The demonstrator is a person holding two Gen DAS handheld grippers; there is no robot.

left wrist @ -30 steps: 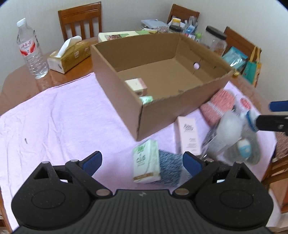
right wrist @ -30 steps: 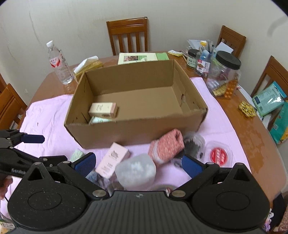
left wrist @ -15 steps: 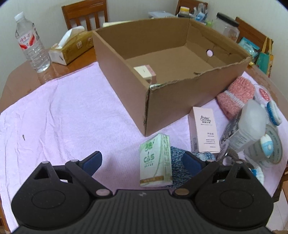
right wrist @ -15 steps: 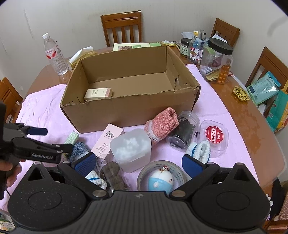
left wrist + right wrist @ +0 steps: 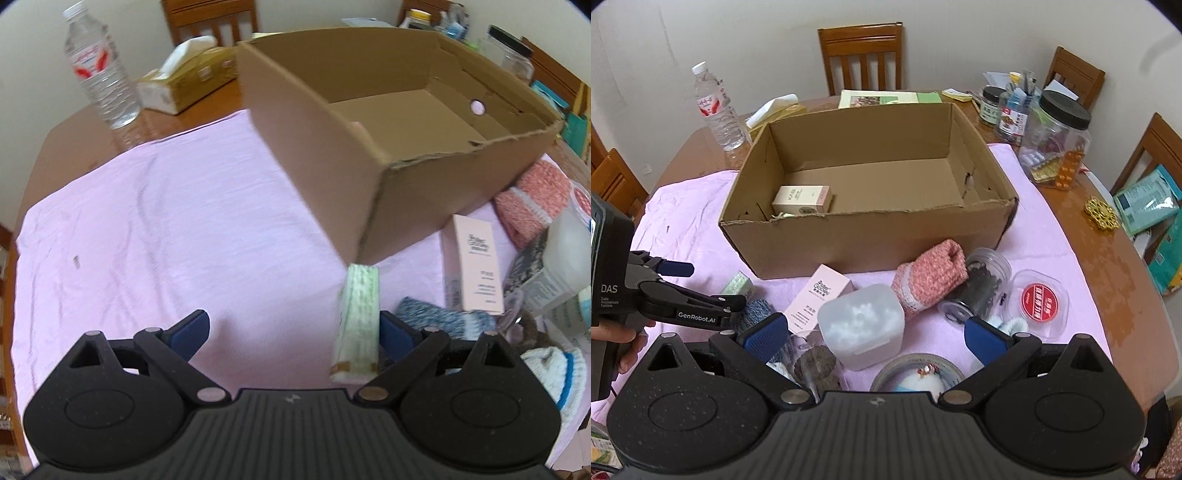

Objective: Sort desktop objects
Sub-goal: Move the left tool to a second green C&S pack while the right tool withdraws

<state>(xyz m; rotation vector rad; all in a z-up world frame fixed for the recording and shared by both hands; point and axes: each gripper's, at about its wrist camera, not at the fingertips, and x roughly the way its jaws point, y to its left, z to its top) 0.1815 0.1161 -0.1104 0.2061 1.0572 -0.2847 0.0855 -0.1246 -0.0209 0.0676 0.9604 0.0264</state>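
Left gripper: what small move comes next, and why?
Probably shift slightly right, then close. The left gripper is wide open, and the green tissue pack lies against its right finger, off centre, with bare pink cloth filling the remaining gap.

Water bottle (image 5: 718, 110), wooden chair (image 5: 862, 55) behind table

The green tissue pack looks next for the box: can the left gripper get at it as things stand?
Probably yes: the left gripper is open, the green tissue pack sits against its right finger, nothing covering it.

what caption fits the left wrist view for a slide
Open left tool beside a green tissue pack, cardboard box behind.
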